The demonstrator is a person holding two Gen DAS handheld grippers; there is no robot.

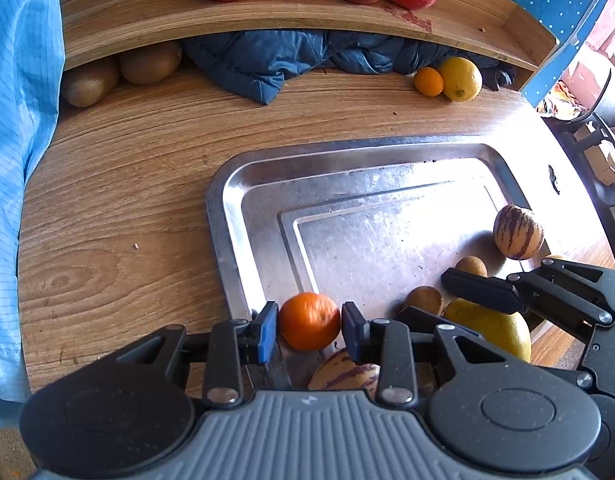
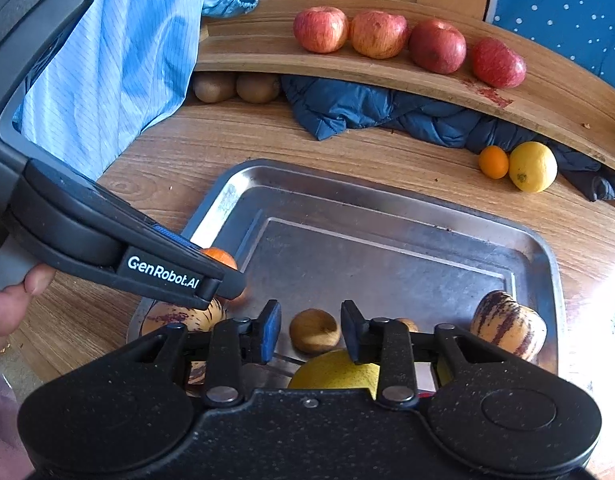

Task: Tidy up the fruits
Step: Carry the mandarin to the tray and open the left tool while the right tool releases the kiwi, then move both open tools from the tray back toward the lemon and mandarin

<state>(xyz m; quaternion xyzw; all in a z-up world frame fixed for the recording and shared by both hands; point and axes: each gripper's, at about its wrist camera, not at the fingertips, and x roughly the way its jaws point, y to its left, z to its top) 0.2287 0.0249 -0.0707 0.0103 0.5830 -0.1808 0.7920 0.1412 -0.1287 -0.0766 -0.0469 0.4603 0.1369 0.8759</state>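
Fruits sat mostly in and around the metal tray (image 1: 243,200), which lay on the wooden table (image 1: 119,200). Behind the tray a curved wooden shelf (image 2: 547,96) carried four red apples (image 2: 321,29) in a row; under it lay a dark blue cloth (image 2: 367,112), two kiwis (image 2: 235,87) at its left end, and a lemon (image 2: 532,166) touching a small orange fruit (image 2: 493,162) toward the right end. Light blue fabric (image 2: 107,60) hung left of the tray. Inside the tray, near edge: yellow-green mango (image 1: 495,326), two striped melons (image 1: 517,232), small brown fruits (image 2: 314,330), and the orange (image 1: 309,321) at the near-left corner. Left gripper (image 1: 309,326) was closed on the orange, both blue pads (image 1: 267,332) touching its sides, orange resting on the tray floor. Right gripper (image 2: 310,330) hung over the tray's near edge, jaws apart, brown fruit between the fingers but not touched. A hand (image 2: 11,304) showed at the left gripper's grip.
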